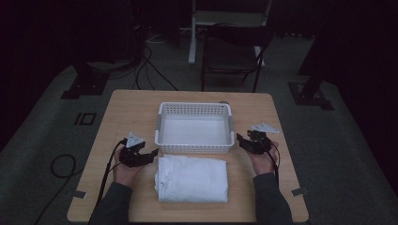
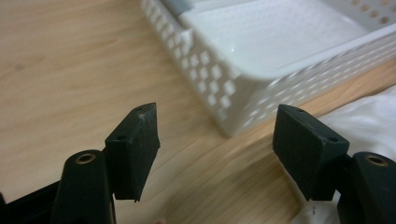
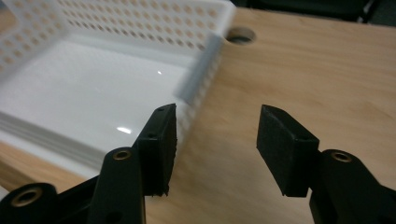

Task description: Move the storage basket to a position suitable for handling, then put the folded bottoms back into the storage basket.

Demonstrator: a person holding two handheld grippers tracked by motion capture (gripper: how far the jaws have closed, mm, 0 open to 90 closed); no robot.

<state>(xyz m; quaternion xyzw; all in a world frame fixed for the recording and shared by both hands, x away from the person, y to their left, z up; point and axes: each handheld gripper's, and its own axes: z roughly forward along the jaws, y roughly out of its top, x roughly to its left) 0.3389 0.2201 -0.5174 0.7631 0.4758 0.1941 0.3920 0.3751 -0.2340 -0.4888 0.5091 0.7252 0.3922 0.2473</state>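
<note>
A white perforated basket (image 1: pixel 195 127) stands mid-table, with nothing inside. A folded white cloth (image 1: pixel 191 178) lies flat just in front of it, near the table's front edge. My left gripper (image 1: pixel 151 155) hovers at the cloth's left side, open, nothing between its pads. In the left gripper view the basket's near corner (image 2: pixel 224 93) lies ahead and the cloth's edge (image 2: pixel 369 116) shows at the right. My right gripper (image 1: pixel 241 139) is open beside the basket's right front corner (image 3: pixel 201 79), jaws apart over bare wood.
The wooden table (image 1: pixel 126 112) has a round hole (image 3: pixel 239 35) near the basket's far right corner. A dark chair (image 1: pixel 232 51) and a white stand (image 1: pixel 193 33) are beyond the table. Cables (image 1: pixel 150 70) run over the grey floor.
</note>
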